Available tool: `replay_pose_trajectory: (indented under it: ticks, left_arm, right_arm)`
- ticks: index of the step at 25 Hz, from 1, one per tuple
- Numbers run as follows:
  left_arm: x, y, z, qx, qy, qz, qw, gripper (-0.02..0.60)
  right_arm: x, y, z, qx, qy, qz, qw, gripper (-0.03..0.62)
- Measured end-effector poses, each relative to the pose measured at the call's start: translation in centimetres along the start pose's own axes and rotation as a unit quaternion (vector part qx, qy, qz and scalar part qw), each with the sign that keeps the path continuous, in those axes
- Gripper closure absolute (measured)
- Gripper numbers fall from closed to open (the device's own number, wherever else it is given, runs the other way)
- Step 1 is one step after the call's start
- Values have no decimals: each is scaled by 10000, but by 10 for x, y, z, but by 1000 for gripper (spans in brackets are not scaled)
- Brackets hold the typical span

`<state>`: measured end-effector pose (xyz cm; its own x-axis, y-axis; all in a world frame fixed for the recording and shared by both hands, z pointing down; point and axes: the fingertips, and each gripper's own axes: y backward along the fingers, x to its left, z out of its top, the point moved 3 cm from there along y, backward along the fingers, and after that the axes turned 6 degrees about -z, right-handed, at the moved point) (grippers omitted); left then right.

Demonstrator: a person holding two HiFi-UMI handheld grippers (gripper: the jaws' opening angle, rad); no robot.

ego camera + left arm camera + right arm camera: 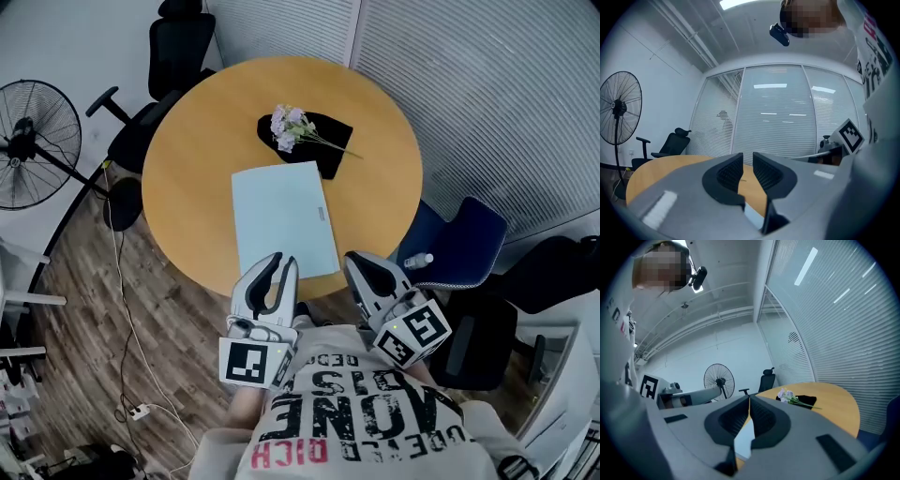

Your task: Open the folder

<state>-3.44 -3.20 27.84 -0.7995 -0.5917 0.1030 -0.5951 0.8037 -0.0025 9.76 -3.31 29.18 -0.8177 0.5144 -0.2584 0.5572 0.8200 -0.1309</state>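
Note:
A pale blue folder (281, 216) lies closed and flat on the round wooden table (187, 169), towards the near edge. My left gripper (281, 262) hangs over the folder's near left corner, pointing level, its jaws a little apart with nothing between them; in the left gripper view the tabletop shows through the gap of that gripper (747, 164). My right gripper (361, 262) is at the table's near rim, just right of the folder. Its fingertips meet and it holds nothing. In the right gripper view a strip of the folder (744, 439) shows below that gripper (749, 404).
A sprig of lilac flowers (292, 127) lies on a black cloth (323, 141) beyond the folder. A blue chair (464, 239) with a bottle (417, 261) stands at the right, a black office chair (173, 47) at the far left, a floor fan (28, 141) and a cable (127, 309) on the floor.

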Motion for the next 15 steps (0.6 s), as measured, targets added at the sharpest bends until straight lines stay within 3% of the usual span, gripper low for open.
replay_pose_trajectory:
  ticks: [8, 15]
  left_arm:
    - [29, -14, -6, 92, 100, -404, 9991, 506]
    - [40, -12, -15, 186, 246, -545, 9980, 506]
  right_arm:
    - [-3, -22, -9, 70, -138, -459, 9988, 580]
    - [-3, -28, -18, 202, -186, -643, 9976, 580]
